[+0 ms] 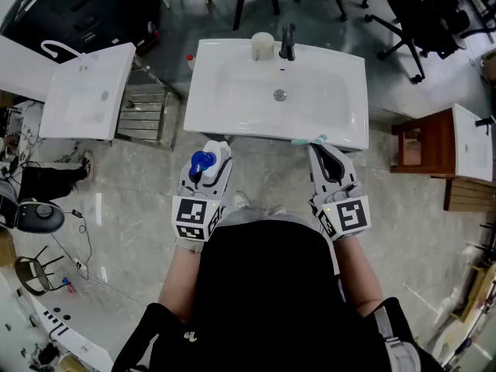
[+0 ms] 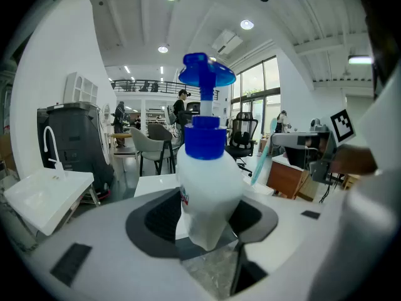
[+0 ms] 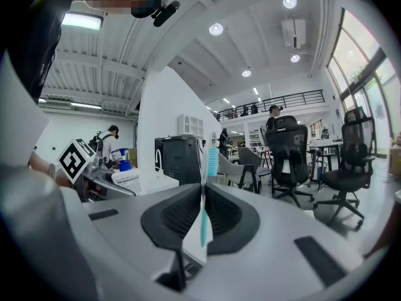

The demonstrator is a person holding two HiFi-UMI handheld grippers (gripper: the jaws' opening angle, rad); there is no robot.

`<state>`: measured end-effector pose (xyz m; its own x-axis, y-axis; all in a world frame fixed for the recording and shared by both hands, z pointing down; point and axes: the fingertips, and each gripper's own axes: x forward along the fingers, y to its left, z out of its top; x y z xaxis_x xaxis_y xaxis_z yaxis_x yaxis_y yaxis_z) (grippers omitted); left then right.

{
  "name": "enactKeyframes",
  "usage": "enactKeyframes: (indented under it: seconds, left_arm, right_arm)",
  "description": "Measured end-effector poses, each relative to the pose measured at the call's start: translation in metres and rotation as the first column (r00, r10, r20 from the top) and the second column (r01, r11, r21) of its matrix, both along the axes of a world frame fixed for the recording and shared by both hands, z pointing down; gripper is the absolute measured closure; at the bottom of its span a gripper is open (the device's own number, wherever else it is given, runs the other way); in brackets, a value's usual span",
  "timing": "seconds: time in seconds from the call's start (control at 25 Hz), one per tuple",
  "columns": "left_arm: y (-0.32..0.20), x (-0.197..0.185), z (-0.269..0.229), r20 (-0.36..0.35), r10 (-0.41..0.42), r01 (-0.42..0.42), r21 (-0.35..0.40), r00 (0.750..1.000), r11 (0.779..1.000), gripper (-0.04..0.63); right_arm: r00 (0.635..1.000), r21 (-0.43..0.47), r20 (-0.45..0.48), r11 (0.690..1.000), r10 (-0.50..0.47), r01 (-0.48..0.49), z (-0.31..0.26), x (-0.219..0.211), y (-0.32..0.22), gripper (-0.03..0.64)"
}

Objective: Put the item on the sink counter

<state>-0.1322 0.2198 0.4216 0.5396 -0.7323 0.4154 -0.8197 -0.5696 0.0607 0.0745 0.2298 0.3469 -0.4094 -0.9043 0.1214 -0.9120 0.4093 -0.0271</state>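
A white pump bottle [image 2: 207, 193] with a blue pump head stands upright between the jaws of my left gripper [image 1: 208, 166], which is shut on its body. In the head view the white pump bottle [image 1: 203, 161] hangs just before the near left edge of the white sink counter [image 1: 356, 122]. A teal and white toothbrush [image 3: 203, 212] is pinched upright in my right gripper [image 3: 202, 221], bristles up. In the head view the right gripper [image 1: 322, 155] holds the toothbrush [image 1: 310, 140] against the counter's near right rim.
A dark tap [image 1: 288, 43] and a pale cup [image 1: 263, 46] stand at the back of the basin. A second white sink [image 1: 87, 90] sits to the left with a metal rack [image 1: 146, 111] beside it. A wooden stand [image 1: 428, 142] is on the right; office chairs [image 1: 418, 14] are behind.
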Motion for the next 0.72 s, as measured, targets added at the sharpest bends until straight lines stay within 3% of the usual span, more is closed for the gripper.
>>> enactKeyframes:
  seconds: [0.72]
  left_arm:
    - [-0.015, -0.05, 0.009, -0.027, 0.059, -0.058, 0.008, 0.998, 0.998, 0.374]
  right_arm:
    - [0.998, 0.024, -0.024, 0.998, 0.054, -0.053, -0.007, -0.051, -0.015, 0.574]
